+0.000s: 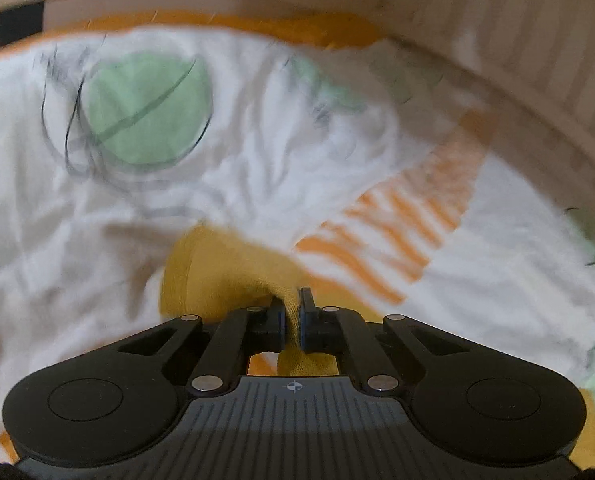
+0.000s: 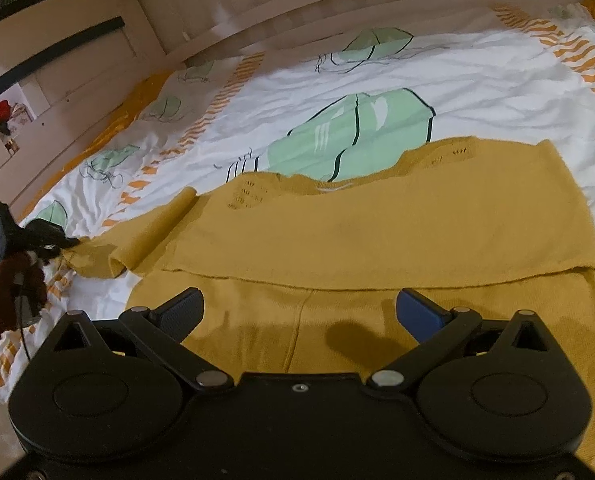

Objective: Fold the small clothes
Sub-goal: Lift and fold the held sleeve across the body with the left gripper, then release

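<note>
Lying flat across the bed, the mustard knit garment (image 2: pixel 377 220) fills the middle of my right wrist view, its upper part folded down over the lower part so a straight folded edge runs across it. One sleeve (image 2: pixel 153 236) stretches off to the left side, and my left gripper (image 1: pixel 293 312) is clamped on the end of that sleeve, yellow knit pinched tight between its two pads. In the right wrist view that same gripper (image 2: pixel 57 240) shows at the far left edge, at the sleeve's tip. My right gripper (image 2: pixel 299 312) hangs over the garment's near part with its fingers spread wide apart and nothing between them. Beneath everything lies a white duvet cover (image 2: pixel 477 80) printed with pale green shapes and orange striped bands. A pale wooden bed frame (image 2: pixel 297 4) runs along the far side.
</note>
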Motion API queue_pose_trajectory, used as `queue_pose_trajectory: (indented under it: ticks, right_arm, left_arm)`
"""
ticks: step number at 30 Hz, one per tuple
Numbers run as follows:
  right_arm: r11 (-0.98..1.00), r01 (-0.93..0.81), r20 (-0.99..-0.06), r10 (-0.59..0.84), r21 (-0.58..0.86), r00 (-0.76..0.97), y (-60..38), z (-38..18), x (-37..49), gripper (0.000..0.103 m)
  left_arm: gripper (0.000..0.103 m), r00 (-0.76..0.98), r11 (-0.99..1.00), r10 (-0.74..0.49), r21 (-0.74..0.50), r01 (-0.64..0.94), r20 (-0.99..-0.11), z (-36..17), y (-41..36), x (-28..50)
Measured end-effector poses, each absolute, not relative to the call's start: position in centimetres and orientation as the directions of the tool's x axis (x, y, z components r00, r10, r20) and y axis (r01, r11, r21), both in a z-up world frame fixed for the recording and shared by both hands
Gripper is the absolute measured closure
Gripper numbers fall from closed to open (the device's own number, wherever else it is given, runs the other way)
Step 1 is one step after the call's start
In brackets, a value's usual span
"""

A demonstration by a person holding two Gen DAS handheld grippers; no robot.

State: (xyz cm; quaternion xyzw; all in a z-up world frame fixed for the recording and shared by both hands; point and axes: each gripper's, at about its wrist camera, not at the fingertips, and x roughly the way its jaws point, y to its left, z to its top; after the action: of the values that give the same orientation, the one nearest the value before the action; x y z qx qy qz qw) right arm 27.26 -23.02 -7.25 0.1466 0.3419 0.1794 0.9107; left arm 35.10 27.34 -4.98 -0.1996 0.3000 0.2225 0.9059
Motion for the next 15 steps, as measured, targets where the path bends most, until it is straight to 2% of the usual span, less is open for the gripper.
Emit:
queue_pose_trajectory:
  ticks: [7,15]
  right_arm:
    - [0.896,-0.209,-0.555,0.412,0.392,0.723,-23.9,-6.4,27.3,0.001]
    - [0.897,-0.173,-0.525,0.385,0.407,0.759,-26.1,-5.0,27.2,0.001]
  left_arm:
    - [0.098,0.831,0.904,0.156,-0.262,-0.338,-0.534,3.2,20.1,33.8]
    - [0.097,0.896,0.953,-0.064,-0.294,-0.076,-0.439,10.3,7.6,34.1]
